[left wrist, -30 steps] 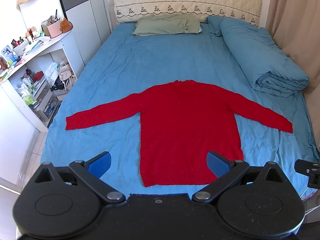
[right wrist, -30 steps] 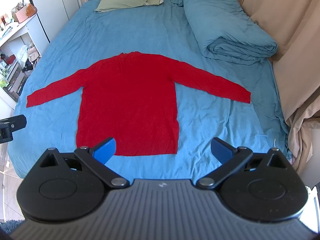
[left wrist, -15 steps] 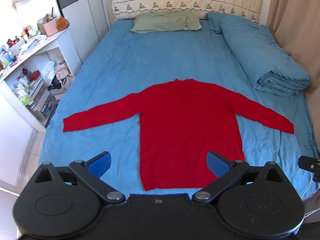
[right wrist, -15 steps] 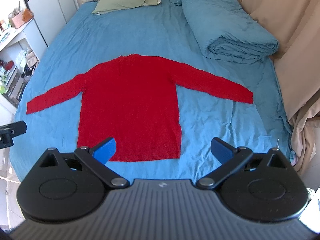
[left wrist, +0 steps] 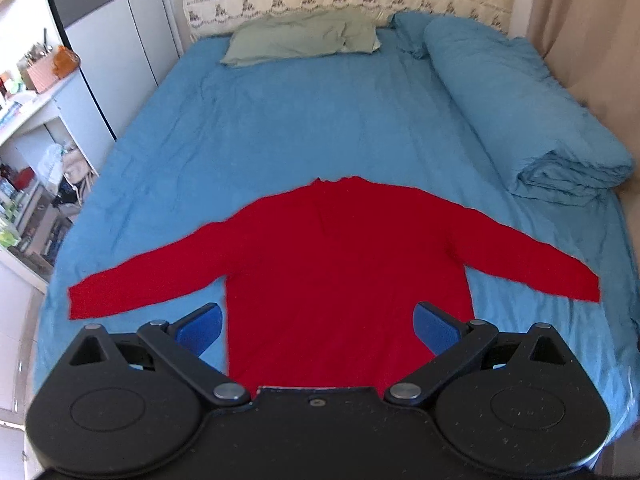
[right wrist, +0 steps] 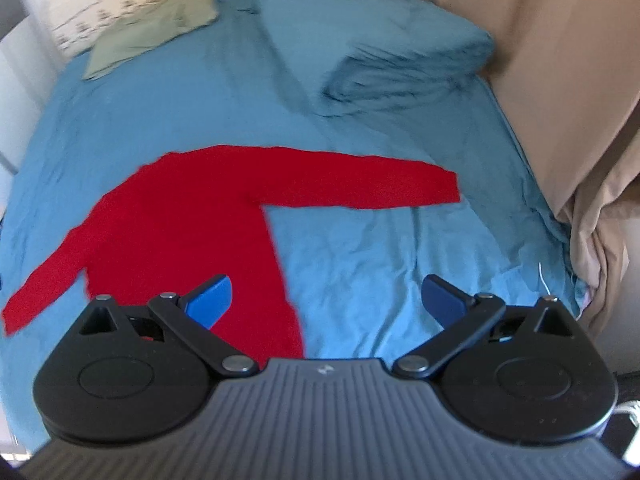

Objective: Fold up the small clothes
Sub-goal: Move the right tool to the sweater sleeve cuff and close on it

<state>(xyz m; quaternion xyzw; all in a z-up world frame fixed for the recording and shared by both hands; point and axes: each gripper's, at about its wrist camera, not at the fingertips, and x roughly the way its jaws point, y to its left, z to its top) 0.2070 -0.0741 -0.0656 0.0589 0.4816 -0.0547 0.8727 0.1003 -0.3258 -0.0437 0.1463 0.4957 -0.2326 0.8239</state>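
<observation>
A red long-sleeved sweater [left wrist: 340, 264] lies flat, face up, on the blue bed sheet [left wrist: 304, 128], sleeves spread to both sides. It also shows in the right wrist view [right wrist: 192, 220], with its right sleeve [right wrist: 360, 186] stretched toward the curtain. My left gripper [left wrist: 318, 326] is open and empty, hovering over the sweater's lower body. My right gripper [right wrist: 326, 300] is open and empty, above the sweater's right side edge and the bare sheet beside it. The hem is hidden behind both gripper bodies.
A folded blue duvet [left wrist: 520, 108] lies along the bed's right side, also in the right wrist view [right wrist: 372, 40]. A green pillow [left wrist: 304, 38] rests at the headboard. White shelves with clutter [left wrist: 28, 168] stand left of the bed. Beige curtains [right wrist: 560, 80] hang on the right.
Both grippers have moved forward and lower over the bed, so the sweater looks larger. The right gripper has swung toward the right sleeve. Both stay open.
</observation>
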